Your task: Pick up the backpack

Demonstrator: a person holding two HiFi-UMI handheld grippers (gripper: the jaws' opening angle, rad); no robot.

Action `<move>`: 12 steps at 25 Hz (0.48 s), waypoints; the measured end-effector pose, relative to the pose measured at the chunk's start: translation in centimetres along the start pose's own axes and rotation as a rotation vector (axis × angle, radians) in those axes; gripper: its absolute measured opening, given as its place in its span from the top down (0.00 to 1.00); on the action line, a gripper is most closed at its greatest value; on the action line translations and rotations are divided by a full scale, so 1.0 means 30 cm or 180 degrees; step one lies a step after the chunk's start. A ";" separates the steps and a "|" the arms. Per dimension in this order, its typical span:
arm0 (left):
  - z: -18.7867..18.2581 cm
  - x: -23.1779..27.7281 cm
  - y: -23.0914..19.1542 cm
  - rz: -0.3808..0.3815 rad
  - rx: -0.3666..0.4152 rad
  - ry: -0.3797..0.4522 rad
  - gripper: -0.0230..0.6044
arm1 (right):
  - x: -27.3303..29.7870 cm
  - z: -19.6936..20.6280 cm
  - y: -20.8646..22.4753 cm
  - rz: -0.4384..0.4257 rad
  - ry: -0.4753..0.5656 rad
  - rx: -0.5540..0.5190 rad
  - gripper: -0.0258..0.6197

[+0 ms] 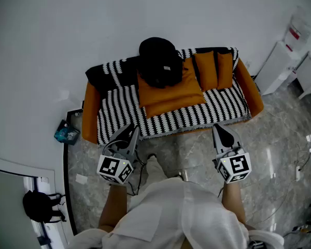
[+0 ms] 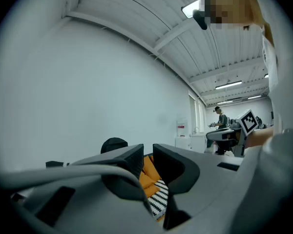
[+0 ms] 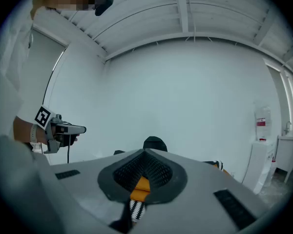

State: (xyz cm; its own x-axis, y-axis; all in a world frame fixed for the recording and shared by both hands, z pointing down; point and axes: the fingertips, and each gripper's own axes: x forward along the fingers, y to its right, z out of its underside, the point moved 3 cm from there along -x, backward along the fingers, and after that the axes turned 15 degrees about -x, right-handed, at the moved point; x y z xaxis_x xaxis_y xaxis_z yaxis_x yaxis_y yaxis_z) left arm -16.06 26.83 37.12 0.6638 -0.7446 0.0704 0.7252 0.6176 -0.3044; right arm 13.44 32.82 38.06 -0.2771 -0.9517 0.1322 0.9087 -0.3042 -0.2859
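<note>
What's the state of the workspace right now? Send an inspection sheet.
Surface: orange sofa with black-and-white striped cover, standing on glossy grey floor.
Job's things: round black backpack resting on large orange cushion on the sofa, untouched.
Clutter: two small orange cushions upright at the sofa's back; teal box on the floor beside the sofa; another black bag at lower left.
Grippers: left gripper and right gripper short of the sofa, fingers shut, both empty.
Cables: black cable below the left gripper.
Surroundings: white wall; white cabinet at right.
</note>
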 end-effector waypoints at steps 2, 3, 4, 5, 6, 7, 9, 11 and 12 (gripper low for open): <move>0.003 0.001 -0.005 0.0000 0.0009 -0.0007 0.84 | 0.007 -0.002 -0.004 0.0002 0.0008 -0.0006 0.93; 0.004 0.000 -0.007 0.0000 0.0011 -0.0011 0.84 | 0.009 -0.002 -0.007 0.0001 0.0010 -0.0009 0.93; 0.005 0.000 -0.008 0.0000 0.0009 -0.0014 0.84 | 0.011 -0.002 -0.009 -0.0003 0.0010 -0.0013 0.93; 0.005 -0.001 -0.008 0.0001 0.0005 -0.0016 0.84 | 0.011 -0.002 -0.010 -0.0006 0.0009 -0.0017 0.93; 0.004 -0.001 -0.008 0.0000 0.0000 -0.0016 0.84 | 0.012 -0.001 -0.009 -0.0007 0.0005 -0.0017 0.93; 0.003 0.000 -0.006 -0.0001 -0.0004 -0.0012 0.84 | 0.013 -0.001 -0.006 -0.0009 0.0005 -0.0012 0.93; 0.000 0.003 -0.003 -0.0006 -0.0008 -0.0006 0.84 | 0.014 -0.003 -0.001 -0.0024 0.0043 0.0021 0.93; 0.001 0.005 0.000 0.0001 -0.0016 -0.0007 0.84 | 0.018 -0.004 -0.003 -0.0059 0.0109 0.0092 0.93; 0.003 0.006 0.000 0.0008 -0.0018 -0.0011 0.84 | 0.022 -0.004 -0.005 -0.0074 0.0136 0.0123 0.93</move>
State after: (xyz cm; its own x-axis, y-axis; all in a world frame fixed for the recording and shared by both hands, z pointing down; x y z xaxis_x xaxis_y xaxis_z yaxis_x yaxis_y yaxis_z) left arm -15.93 26.71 37.21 0.6662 -0.7422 0.0728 0.7225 0.6181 -0.3099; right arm 13.08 32.25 38.07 -0.3107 -0.9455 0.0976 0.9129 -0.3254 -0.2464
